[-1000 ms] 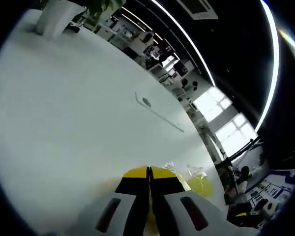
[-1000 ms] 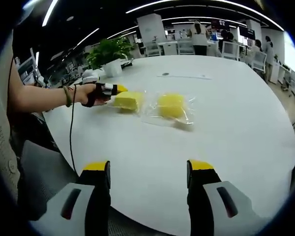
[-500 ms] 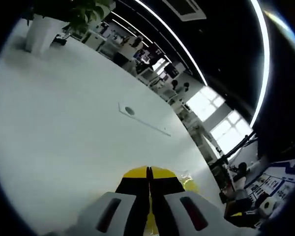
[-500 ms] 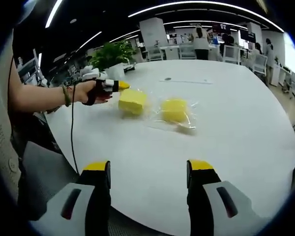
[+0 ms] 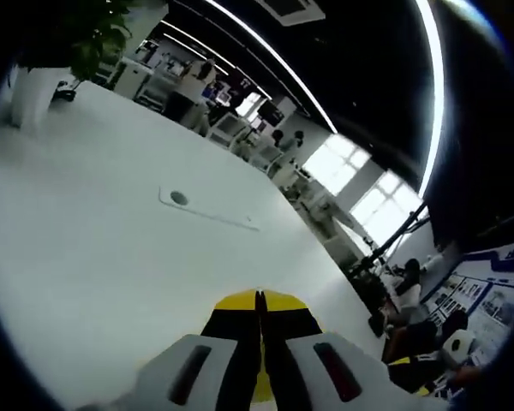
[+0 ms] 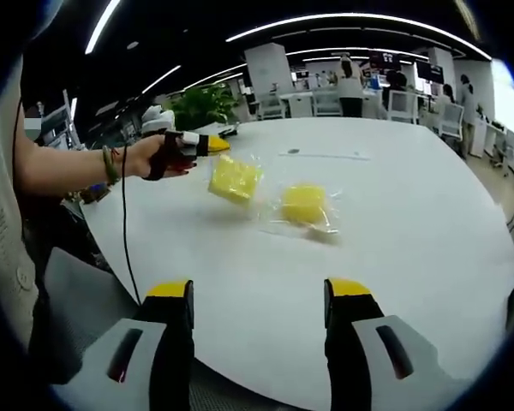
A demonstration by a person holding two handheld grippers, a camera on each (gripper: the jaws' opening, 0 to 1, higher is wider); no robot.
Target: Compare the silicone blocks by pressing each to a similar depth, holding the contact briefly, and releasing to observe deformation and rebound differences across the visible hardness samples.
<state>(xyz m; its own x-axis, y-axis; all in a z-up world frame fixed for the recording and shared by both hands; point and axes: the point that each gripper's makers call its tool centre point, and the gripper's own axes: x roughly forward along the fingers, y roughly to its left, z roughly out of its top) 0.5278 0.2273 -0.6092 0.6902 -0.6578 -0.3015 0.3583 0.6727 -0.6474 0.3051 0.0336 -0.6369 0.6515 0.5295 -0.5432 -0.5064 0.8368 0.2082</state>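
Two yellow silicone blocks are each wrapped in a clear bag. In the right gripper view, one block (image 6: 234, 178) hangs tilted just above the white table (image 6: 411, 231), and my left gripper (image 6: 209, 144), held by a hand, is shut on its bag's upper edge. The other block (image 6: 304, 204) lies on the table to the right of it. My right gripper (image 6: 259, 293) stands open over the table's near edge, well short of both blocks, with nothing between its fingers. In the left gripper view the left gripper (image 5: 259, 301) has its jaws pressed together, with a sliver of yellow under them.
A potted plant (image 6: 204, 103) stands at the far left of the table, seen also as a white pot (image 5: 32, 92). A flat strip with a round hole (image 5: 207, 210) lies mid-table. Desks, chairs and people fill the room beyond. A chair seat (image 6: 77, 291) sits by the near edge.
The left gripper has risen with the bagged block, which has come off the table and tilted. The second block has stayed in place. The right gripper has stayed open.
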